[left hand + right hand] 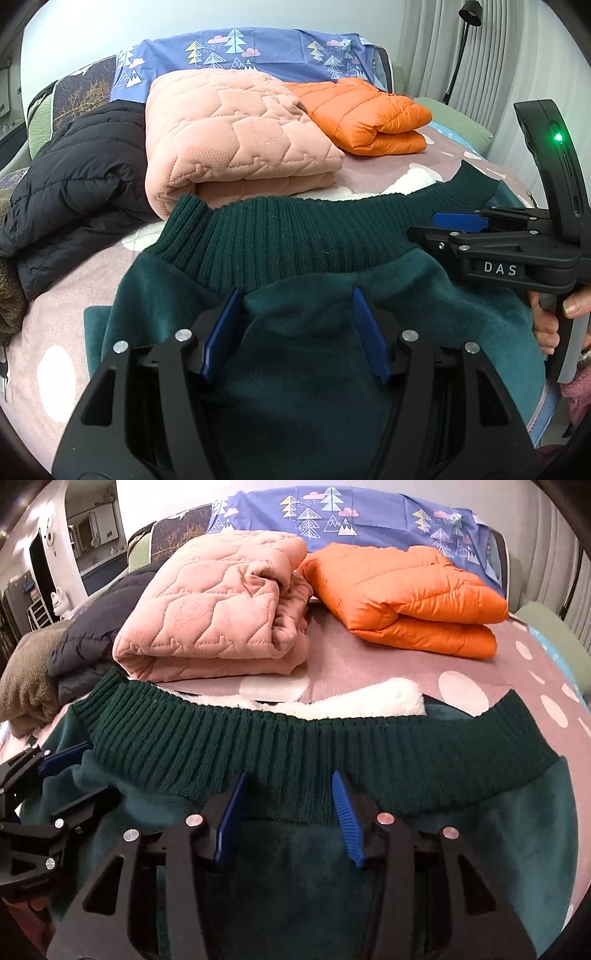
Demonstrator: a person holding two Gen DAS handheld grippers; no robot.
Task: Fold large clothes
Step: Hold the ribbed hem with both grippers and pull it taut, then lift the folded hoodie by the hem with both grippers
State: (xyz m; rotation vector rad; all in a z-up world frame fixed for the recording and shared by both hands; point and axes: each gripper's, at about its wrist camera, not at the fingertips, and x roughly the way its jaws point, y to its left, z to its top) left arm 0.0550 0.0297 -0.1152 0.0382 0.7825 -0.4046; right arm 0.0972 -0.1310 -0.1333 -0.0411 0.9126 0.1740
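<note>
A dark green fleece garment (303,350) is laid flat on the bed (55,314), which is covered with a pink sheet bearing white dots. Its ribbed knitted band (280,240) is turned toward the far side, and a strip of white fleecy lining (332,705) is exposed just beyond that band.

The left claw (293,332) is positioned over the green fabric just short of the ribbed band. Its blue pads (221,332) are spread wide apart, with the fabric lying between them; nothing is gripped. The right claw (288,816) is likewise held wide, its tips placed at the lower edge of the ribbed band, with cloth between the fingers but not clamped. In the left wrist view, the right claw (454,225) is seen from the side at the right end of the band, held by a hand (554,321).

Beyond the green garment, a folded pink quilted item (236,140) is placed on the bed. A folded orange padded jacket (410,598) is set beside it, to the right. A black padded jacket (77,177) is heaped to the left of the pink item. A blue cloth with a tree print (369,517) is draped at the far end.
</note>
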